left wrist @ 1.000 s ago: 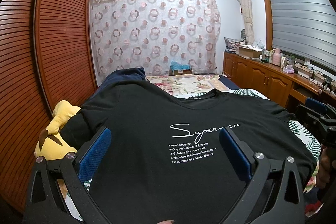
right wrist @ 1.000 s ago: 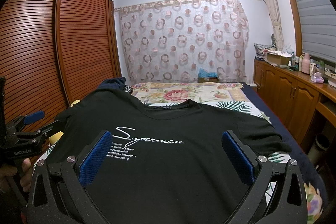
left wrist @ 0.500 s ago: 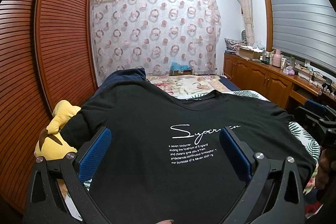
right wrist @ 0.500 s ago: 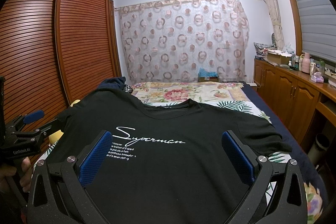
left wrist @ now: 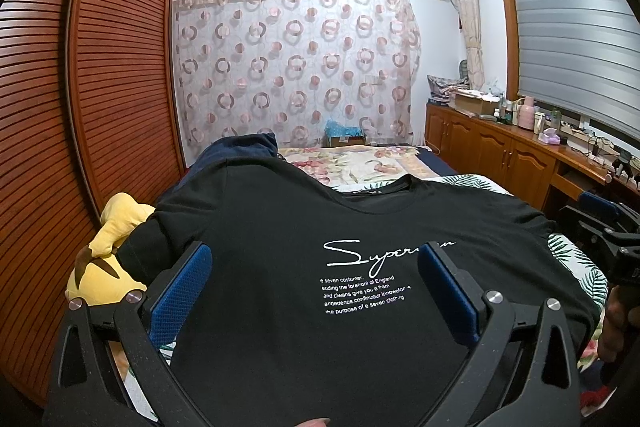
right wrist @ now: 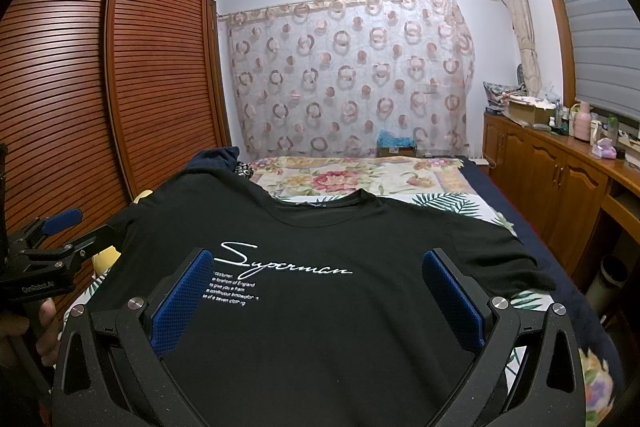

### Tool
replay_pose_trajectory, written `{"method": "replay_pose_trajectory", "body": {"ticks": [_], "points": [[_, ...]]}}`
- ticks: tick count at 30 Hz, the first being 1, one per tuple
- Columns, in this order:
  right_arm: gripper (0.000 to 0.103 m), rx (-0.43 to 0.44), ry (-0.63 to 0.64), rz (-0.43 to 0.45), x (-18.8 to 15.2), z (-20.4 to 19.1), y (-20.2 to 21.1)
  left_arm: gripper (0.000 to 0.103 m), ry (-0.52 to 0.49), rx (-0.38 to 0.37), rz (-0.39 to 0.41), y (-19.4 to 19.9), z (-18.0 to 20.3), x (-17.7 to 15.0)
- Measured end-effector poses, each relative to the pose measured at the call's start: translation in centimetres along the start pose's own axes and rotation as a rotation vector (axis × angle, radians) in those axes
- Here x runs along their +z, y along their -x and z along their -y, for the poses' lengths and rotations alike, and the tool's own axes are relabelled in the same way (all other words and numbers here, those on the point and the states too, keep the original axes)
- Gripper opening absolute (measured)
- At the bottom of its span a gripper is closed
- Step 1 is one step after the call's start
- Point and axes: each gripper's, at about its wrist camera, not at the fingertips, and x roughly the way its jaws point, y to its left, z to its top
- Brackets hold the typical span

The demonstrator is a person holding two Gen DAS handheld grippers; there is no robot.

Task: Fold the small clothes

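A black T-shirt (left wrist: 280, 239) (right wrist: 340, 307) with white "Superman" script lies spread flat, front up, on the bed, collar toward the far end. My left gripper (left wrist: 316, 259) hovers open above the shirt's lower left part, nothing between its blue pads (left wrist: 180, 287). My right gripper (right wrist: 320, 267) hovers open above the shirt's lower right part, also empty. Each gripper shows in the other's view: the right gripper (left wrist: 600, 223) at the right edge, the left gripper (right wrist: 60, 239) at the left edge, each held by a hand.
A yellow plush toy (left wrist: 104, 251) lies left of the shirt by the slatted wardrobe (left wrist: 80, 107). A dark blue garment (left wrist: 240, 151) sits behind the shirt. A floral bedspread (right wrist: 352, 179) covers the far bed. Wooden cabinets (right wrist: 560, 187) with clutter run along the right.
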Motion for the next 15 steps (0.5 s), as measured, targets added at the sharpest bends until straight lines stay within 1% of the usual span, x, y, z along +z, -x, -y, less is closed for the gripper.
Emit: {"method": "replay_pose_trajectory", "body": {"ticks": [12, 15], "points": [[0.103, 0.001, 0.002, 0.004, -0.06, -0.22, -0.26, 0.103, 0.001, 0.001, 0.003, 0.03, 0.00, -0.03], [0.103, 0.005, 0.001, 0.005, -0.01, 0.50, -0.01, 0.103, 0.001, 0.000, 0.003, 0.09, 0.03, 0.42]]}}
